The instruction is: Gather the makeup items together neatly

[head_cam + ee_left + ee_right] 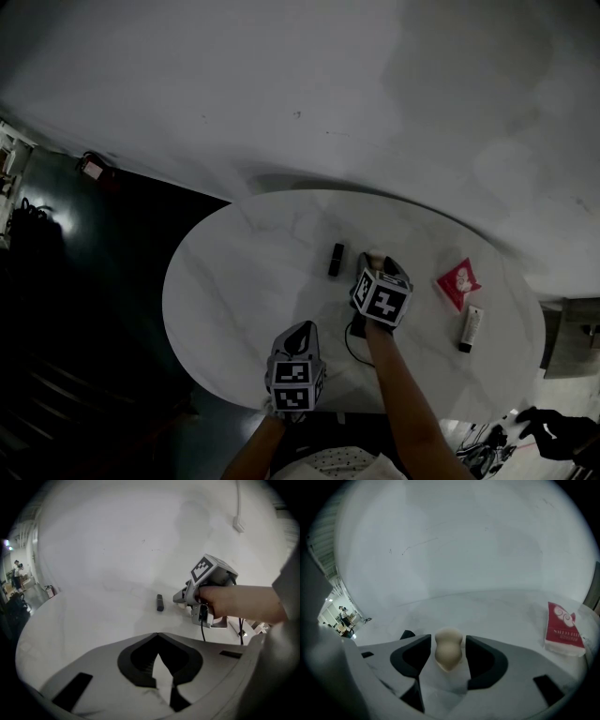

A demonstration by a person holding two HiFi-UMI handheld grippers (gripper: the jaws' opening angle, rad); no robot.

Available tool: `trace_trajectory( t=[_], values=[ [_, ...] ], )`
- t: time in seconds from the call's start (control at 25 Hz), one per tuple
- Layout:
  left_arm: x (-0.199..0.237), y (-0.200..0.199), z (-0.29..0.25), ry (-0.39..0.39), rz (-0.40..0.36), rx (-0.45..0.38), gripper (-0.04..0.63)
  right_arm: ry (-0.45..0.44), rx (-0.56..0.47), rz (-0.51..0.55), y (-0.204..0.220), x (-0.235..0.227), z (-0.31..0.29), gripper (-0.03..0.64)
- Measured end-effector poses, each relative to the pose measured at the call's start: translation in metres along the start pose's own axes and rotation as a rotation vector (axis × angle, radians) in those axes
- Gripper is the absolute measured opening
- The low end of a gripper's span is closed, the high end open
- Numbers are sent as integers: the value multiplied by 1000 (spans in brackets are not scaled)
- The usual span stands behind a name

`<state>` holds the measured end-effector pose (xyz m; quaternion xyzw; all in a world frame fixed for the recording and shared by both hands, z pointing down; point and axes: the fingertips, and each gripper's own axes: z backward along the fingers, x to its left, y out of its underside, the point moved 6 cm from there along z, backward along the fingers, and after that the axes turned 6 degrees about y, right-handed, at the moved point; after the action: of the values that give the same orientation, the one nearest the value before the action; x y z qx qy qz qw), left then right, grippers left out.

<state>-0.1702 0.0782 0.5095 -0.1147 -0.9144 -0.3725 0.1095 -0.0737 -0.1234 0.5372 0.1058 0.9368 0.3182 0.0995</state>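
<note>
A beige makeup sponge (448, 652) stands on the white oval table (234, 281) between the jaws of my right gripper (447, 638). The jaws are open, with a narrow gap on each side of the sponge. In the head view the right gripper (378, 266) is at the table's middle, just right of a black lipstick tube (335, 260). My left gripper (301, 330) hovers near the front edge, shut and empty. In the left gripper view its jaws (158, 637) meet, and the lipstick (160, 603) lies ahead beside the right gripper (208, 581).
A red packet (457, 283) lies right of the right gripper and shows at the right of its view (563, 630). A white tube with a black cap (471, 328) lies nearer the right front edge. A black cable (352, 342) trails from the right gripper. Dark floor lies to the left.
</note>
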Motion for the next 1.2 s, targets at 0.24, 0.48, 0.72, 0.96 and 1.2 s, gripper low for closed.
trace_trajectory(
  t=[0.24, 0.48, 0.72, 0.96, 1.2],
  values=[
    [1, 0, 2, -4, 1, -4, 29, -12, -6, -3, 1, -1, 6, 259],
    [1, 1, 3, -6, 1, -11, 29, -28, -24, -8, 3, -2, 19, 259],
    [-4, -1, 1, 4, -8, -21, 29, -40, -59, -49, -3, -17, 42, 259],
    [-22, -10, -2, 37, -32, -37, 29, -12, -120, -38, -11, -46, 69, 259],
    [-45, -16, -3, 66, -73, -50, 29, 65, -144, -64, -10, -98, 84, 259]
  ],
)
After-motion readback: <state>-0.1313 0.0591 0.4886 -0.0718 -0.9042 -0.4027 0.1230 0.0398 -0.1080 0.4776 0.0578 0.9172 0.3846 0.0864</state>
